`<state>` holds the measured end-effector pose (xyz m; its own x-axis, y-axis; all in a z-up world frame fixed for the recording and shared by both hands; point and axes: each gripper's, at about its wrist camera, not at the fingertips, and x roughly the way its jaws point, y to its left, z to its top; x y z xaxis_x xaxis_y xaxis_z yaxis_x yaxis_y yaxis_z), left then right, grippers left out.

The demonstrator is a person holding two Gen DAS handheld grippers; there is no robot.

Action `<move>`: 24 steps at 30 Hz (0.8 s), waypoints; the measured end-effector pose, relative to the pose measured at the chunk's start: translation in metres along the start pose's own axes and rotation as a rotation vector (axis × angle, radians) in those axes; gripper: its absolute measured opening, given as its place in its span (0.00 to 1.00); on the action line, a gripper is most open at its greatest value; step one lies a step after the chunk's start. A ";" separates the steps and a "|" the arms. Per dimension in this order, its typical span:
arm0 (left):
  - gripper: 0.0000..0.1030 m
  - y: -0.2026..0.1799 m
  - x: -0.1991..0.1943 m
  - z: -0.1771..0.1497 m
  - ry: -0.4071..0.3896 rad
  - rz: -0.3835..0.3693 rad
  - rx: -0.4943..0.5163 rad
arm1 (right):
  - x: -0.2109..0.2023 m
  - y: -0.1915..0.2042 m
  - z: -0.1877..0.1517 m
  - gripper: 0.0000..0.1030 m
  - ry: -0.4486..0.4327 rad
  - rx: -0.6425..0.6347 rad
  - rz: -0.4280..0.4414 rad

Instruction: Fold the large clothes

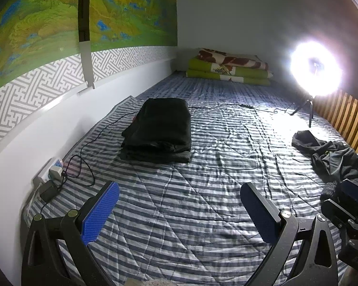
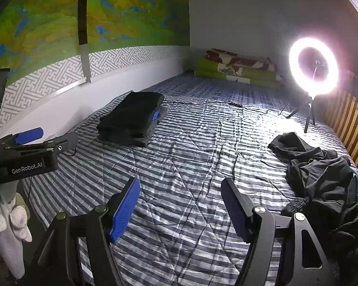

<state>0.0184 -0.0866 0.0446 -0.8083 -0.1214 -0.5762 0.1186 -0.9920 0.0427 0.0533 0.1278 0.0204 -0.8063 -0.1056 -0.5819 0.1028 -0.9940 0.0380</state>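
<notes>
The left tool (image 1: 179, 214) hangs over the near part of the bed, angled downward, its two blue-padded fingers (image 1: 100, 214) spread wide with only striped bedding showing between them. In the right wrist view its black body stands at the left edge, and a hand in a white knit glove (image 2: 14, 219) shows below it. The right tool (image 2: 181, 211) is tilted down the same way just beside it, jaws likewise apart and empty, its blue pads (image 2: 125, 211) clear of any cloth.

Beneath both lies the striped quilt (image 1: 191, 214), grey-blue and white, wrinkled across the middle of the bed. To the right, near the wooden slat rail (image 2: 355, 124), a crumpled pile of dark clothes (image 2: 317, 166) sprawls unfolded, reaching to just beside the right tool's right finger. Further off and to the left, close to the white wall, a stack of folded dark clothes (image 1: 157, 131) rests flat on the quilt, well apart from the pile. A black cable (image 1: 88, 143) runs from a power strip (image 1: 52, 171) at the wall past that stack. At the far right a lit ring light (image 2: 313, 66) stands on a small tripod. Folded green blankets (image 1: 229, 68) sit at the head of the bed, below a green landscape wall hanging (image 1: 47, 19).
</notes>
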 end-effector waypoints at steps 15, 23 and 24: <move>1.00 0.002 0.000 0.000 0.001 -0.006 0.003 | -0.001 0.004 0.000 0.65 -0.004 -0.013 -0.007; 1.00 0.001 0.002 0.000 0.007 -0.013 0.003 | 0.000 0.005 0.000 0.65 -0.003 -0.013 -0.013; 1.00 0.000 0.002 0.000 0.008 -0.010 0.005 | 0.000 0.005 0.000 0.65 -0.003 -0.015 -0.011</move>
<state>0.0169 -0.0870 0.0431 -0.8048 -0.1110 -0.5831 0.1076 -0.9934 0.0405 0.0543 0.1227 0.0204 -0.8090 -0.0948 -0.5802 0.1027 -0.9945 0.0192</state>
